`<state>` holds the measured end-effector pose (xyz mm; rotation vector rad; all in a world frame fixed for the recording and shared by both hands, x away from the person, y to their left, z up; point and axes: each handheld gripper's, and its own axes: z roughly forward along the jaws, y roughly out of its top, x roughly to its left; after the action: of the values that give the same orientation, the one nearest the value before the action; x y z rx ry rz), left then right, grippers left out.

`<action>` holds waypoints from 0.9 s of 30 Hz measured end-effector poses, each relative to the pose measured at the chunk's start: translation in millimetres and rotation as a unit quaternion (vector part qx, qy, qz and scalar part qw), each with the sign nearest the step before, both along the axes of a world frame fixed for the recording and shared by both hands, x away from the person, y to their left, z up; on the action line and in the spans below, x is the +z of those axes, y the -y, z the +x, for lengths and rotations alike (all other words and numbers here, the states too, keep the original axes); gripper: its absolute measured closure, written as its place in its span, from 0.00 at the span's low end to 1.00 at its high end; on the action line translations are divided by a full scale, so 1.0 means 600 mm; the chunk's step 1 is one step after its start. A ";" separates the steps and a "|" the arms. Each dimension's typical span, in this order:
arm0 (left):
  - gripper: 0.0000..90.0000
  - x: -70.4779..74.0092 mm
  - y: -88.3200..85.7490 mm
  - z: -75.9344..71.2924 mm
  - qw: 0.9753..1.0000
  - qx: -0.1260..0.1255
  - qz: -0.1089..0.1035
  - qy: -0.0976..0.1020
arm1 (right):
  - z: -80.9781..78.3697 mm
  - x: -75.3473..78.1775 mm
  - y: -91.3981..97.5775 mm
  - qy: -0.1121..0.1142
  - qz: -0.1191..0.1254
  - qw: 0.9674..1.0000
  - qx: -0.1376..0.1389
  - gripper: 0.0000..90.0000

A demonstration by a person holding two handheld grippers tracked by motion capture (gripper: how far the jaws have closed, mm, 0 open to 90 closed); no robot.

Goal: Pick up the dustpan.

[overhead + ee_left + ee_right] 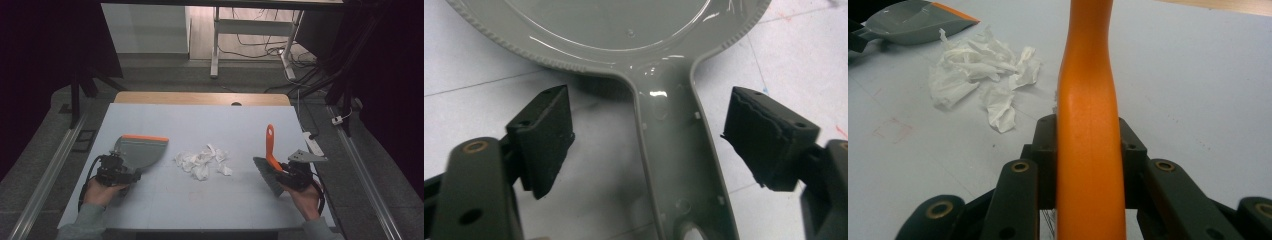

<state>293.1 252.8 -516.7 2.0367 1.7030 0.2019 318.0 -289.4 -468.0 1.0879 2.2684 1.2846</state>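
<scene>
A: L gripper (651, 140)?
B: Jaws apart, 1 each side of the dustpan (137, 150) handle, pads not touching it. Nothing gripped.

A: Where's the dustpan?
B: Flat on the desk (165, 200), left side. Grey, orange lip facing right toward the paper. Handle points back at the L hand (100, 191). In the L gripper view the handle runs up between the jaws into the pan.

A: R gripper (1088, 150)?
B: Clamped tight on the brush (270, 167), pads pressed on both sides of the orange handle. Handle stands up and tilts a bit away from the person; grey bristles low, at the desk, left of the R hand (306, 200).

A: Paper?
B: White crumpled scraps (202, 162) heaped mid-desk, between dustpan and brush. Near the pan's lip, not touching as far as I can tell. Well apart from the bristles.

A: Anything else?
B: Cable trails from each gripper. Grey 3-cornered plate (306, 156) on top of the R one.
</scene>
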 end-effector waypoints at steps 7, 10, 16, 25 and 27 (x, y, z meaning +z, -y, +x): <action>0.30 -0.009 0.000 0.004 1.000 0.009 -0.005 -0.002 | 0.000 -0.001 -0.001 -0.002 -0.002 1.000 0.000 0.78; 0.35 -0.011 0.001 0.006 1.000 0.008 -0.014 -0.004 | 0.000 -0.001 -0.001 -0.003 -0.003 1.000 -0.001 0.78; 0.48 -0.014 -0.005 0.006 1.000 0.012 -0.028 -0.002 | 0.000 -0.001 -0.002 -0.004 -0.005 1.000 -0.001 0.78; 0.67 -0.015 -0.013 0.004 0.999 0.018 -0.049 0.011 | 0.001 -0.003 -0.002 -0.005 -0.006 1.000 -0.002 0.78; 0.67 -0.015 -0.016 0.003 0.998 0.017 -0.051 0.014 | 0.001 -0.003 -0.003 -0.007 -0.007 1.000 -0.002 0.78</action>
<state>295.0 262.1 -525.5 1.9238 1.6974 0.1517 318.6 -287.7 -470.1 1.1001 2.2802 1.2607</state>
